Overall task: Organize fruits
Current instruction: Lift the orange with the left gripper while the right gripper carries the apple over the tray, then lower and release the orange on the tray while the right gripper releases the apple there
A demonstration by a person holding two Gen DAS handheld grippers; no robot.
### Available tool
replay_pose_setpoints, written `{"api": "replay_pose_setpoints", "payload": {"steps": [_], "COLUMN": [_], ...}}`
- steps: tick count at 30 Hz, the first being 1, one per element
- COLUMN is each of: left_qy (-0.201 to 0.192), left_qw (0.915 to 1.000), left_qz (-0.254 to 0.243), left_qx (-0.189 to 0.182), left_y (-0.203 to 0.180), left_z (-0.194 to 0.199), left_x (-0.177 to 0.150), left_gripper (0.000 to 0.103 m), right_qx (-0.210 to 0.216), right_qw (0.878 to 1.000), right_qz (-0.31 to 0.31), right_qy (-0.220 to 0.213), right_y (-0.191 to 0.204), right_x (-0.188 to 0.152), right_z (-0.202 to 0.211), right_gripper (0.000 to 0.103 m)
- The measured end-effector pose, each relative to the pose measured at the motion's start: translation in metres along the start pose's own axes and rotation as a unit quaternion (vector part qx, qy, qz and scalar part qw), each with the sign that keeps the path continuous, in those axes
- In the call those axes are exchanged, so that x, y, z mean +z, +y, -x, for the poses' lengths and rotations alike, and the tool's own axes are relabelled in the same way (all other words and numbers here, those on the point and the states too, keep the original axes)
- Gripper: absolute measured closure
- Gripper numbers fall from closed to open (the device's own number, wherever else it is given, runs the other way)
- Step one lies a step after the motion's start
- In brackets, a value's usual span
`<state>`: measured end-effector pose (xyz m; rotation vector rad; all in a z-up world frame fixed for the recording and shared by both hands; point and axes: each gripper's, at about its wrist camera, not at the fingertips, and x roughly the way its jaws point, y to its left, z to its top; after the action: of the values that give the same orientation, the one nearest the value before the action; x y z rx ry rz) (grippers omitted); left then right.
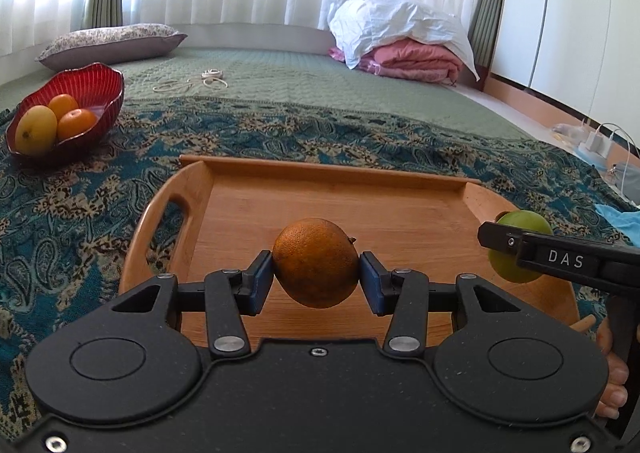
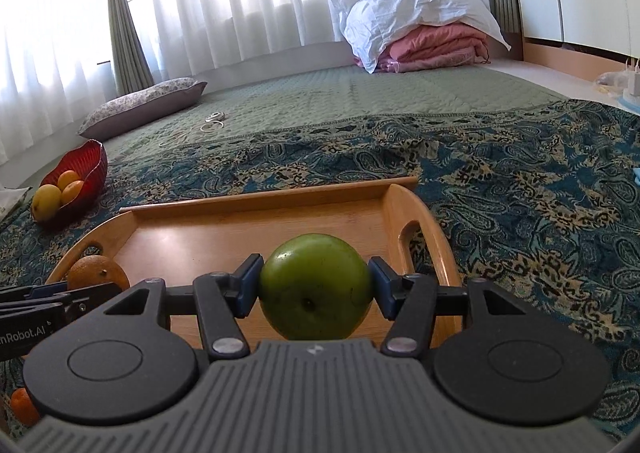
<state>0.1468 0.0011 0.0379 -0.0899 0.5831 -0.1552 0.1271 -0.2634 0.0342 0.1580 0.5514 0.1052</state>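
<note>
My left fingers [image 1: 316, 277] clamp an orange [image 1: 315, 263] above the wooden tray [image 1: 400, 209]. My right fingers [image 2: 315, 287] clamp a green apple [image 2: 315, 287] over that tray.

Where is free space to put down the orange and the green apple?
The wooden tray floor is bare between its far wall and both grippers, from handle to handle. The red bowl is crowded with three fruits. The left gripper holds the orange, the right gripper the green apple.
</note>
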Motion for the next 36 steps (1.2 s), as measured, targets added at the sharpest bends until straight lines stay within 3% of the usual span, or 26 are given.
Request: {"api": "replay_pose_setpoints", "payload": {"steps": [15,36], "left_qy": [0.010,0.008], "left_qw": [0.9999,0.9999], "left_qz": [-0.002,-0.009], "left_qx": [-0.003,-0.003], "left_y": [-0.001,-0.003], "left_z": [-0.008,-0.005], "left_x": [-0.009,-0.010], "left_gripper": [0.059,0.057], "right_qx": [-0.006,-0.004], "right_qw": [0.999,1.000], "right_qz": [0.017,0.012], "right_qy": [0.028,0.028], "right_y": [0.009,0.008], "right_x": [-0.005,-0.005], "right_z": [-0.013,-0.013], "right_gripper": [0.041,0.039]}}
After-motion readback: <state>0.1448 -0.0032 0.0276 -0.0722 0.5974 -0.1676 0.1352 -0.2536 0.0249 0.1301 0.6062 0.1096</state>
